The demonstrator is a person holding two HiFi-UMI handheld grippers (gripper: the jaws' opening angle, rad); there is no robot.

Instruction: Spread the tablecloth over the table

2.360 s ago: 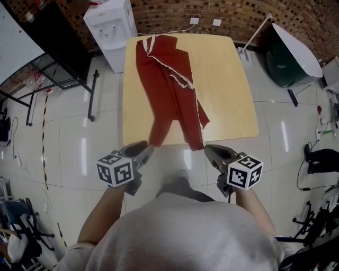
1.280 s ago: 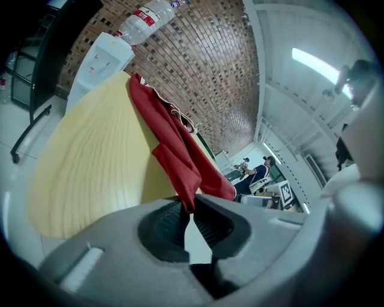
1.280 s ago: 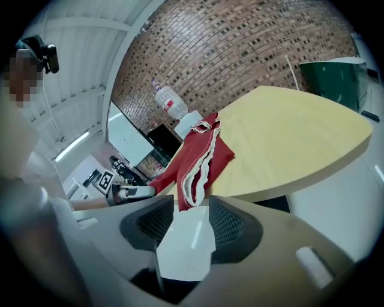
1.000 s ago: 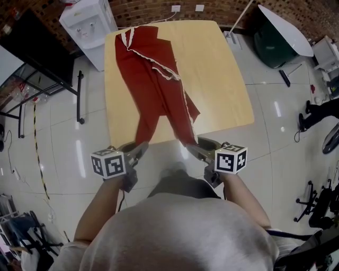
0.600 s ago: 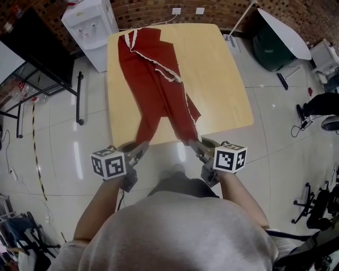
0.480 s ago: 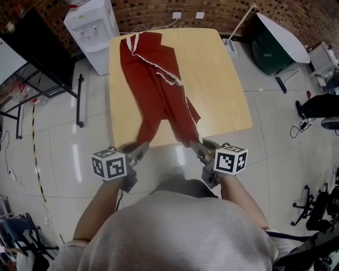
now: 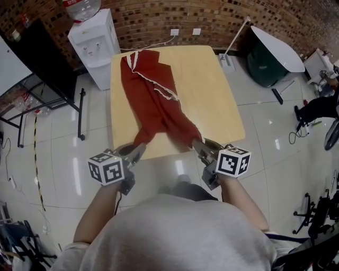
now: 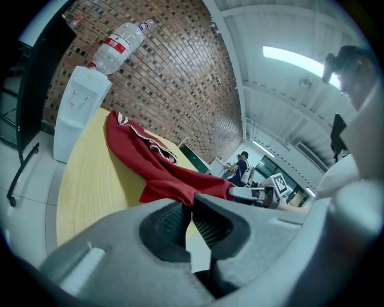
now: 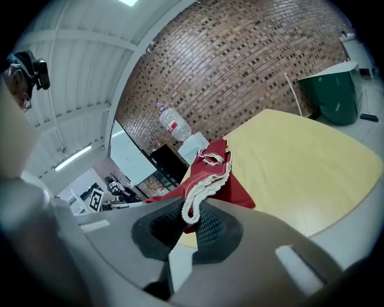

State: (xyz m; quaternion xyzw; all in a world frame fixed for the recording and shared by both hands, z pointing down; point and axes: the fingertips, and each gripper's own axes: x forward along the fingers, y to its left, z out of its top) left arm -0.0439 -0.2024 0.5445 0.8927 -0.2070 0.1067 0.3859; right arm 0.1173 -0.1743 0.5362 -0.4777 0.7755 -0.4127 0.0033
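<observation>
Noting red tablecloth with white corded trim, bunched into a long crumpled band on the pale wooden table. Band runs from the far left corner, beside the white water dispenser, diagonally toward the near edge, covering only the left part of the tabletop. Near the front edge the cloth forks into two tails, one leading to each gripper. Left gripper sits at the near edge of the table; in the left gripper view its jaws are pressed together on a red fold of cloth, which enters the pads at the tip and rises away from them onto the table. Right gripper is just off the same edge, further right; in the right gripper view its jaws are likewise closed, with the white-trimmed hem and red fabric pinched between the ribbed pads. Both tails look lifted off the tabletop where they meet the jaws. Grippers are apart from each other, the cloth spanning between them in a shallow V. Brick wall stands behind the table.
</observation>
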